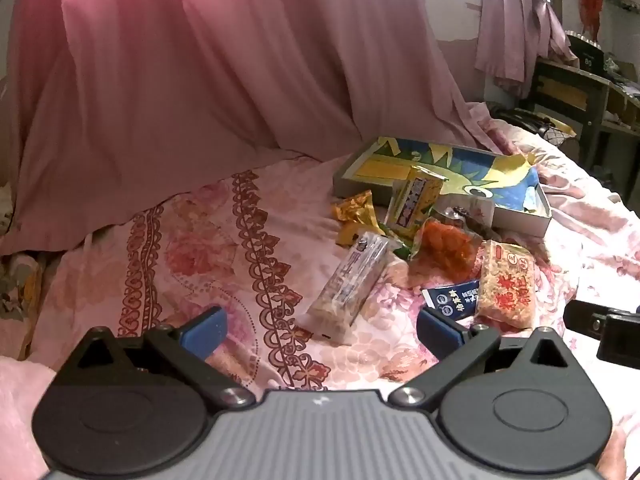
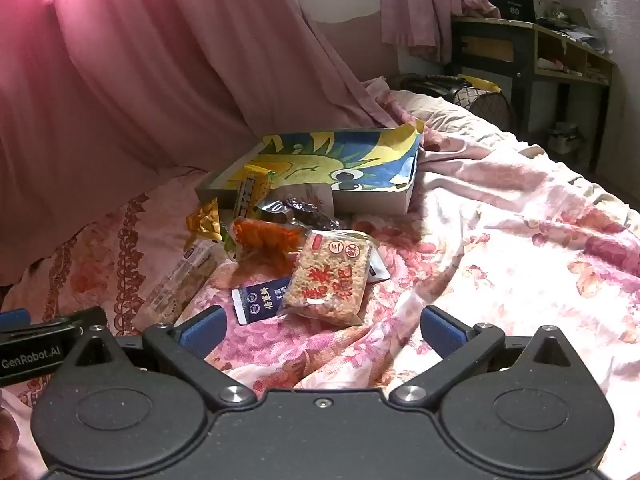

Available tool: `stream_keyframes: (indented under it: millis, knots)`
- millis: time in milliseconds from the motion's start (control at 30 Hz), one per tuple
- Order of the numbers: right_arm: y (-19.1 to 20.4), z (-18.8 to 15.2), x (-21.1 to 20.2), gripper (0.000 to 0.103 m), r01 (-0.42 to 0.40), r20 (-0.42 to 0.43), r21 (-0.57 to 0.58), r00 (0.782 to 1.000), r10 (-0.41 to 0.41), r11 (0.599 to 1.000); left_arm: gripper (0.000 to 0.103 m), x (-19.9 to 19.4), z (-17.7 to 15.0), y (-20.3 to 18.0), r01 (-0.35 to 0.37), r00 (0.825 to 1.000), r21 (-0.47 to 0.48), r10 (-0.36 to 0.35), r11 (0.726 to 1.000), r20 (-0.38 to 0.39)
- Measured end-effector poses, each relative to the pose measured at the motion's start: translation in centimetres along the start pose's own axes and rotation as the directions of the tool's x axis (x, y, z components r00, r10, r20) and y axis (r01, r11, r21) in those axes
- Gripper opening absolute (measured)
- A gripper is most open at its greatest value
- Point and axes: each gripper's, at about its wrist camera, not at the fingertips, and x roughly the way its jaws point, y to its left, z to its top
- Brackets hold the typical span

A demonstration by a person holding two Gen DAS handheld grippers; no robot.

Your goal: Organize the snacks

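Note:
A pile of snack packets lies on a floral bedsheet in front of a shallow box [image 1: 516,220] [image 2: 372,200] with a blue and yellow cartoon inside. A long clear bar packet [image 1: 352,284] [image 2: 180,284] lies nearest my left gripper [image 1: 320,328], which is open and empty just short of it. A rice-cracker packet with red print [image 1: 508,284] [image 2: 332,280] lies just ahead of my right gripper [image 2: 322,330], also open and empty. A dark blue sachet [image 1: 452,300] [image 2: 264,300], an orange packet [image 1: 448,248] [image 2: 268,240], a yellow packet [image 1: 416,204] [image 2: 250,196] and a gold wrapper [image 1: 356,210] [image 2: 204,220] lie among them.
A pink curtain [image 1: 200,60] [image 2: 140,80] hangs behind the bed on the left. A dark desk [image 2: 532,52] with shelves stands at the far right beyond the bed. The rumpled floral sheet [image 2: 520,240] spreads to the right of the snacks. The other gripper shows at the frame edge [image 1: 604,328] [image 2: 36,340].

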Motion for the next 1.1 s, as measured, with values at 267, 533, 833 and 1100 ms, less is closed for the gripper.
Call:
stream_keyframes:
  millis: [267, 533, 833, 1100]
  knots:
    - [0.09, -0.11, -0.03, 0.103, 0.002, 0.002, -0.002, 1.000, -0.002, 1.000, 0.103, 0.33, 0.24, 0.31, -0.004, 1.000, 0.003, 0.004, 1.000, 0.011]
    - [0.15, -0.01, 0.06, 0.103, 0.004, -0.002, -0.004, 1.000, -0.004, 1.000, 0.103, -0.32, -0.23, -0.17, -0.007, 1.000, 0.014, 0.006, 1.000, 0.025]
    - [0.15, -0.25, 0.20, 0.103, 0.007, -0.004, -0.005, 1.000, -0.007, 1.000, 0.103, -0.34, -0.28, -0.14, -0.007, 1.000, 0.016, 0.006, 1.000, 0.025]
    - [-0.04, -0.24, 0.24, 0.103, 0.007, -0.008, -0.004, 1.000, -0.007, 1.000, 0.103, -0.30, -0.26, -0.15, -0.006, 1.000, 0.016, 0.006, 1.000, 0.025]
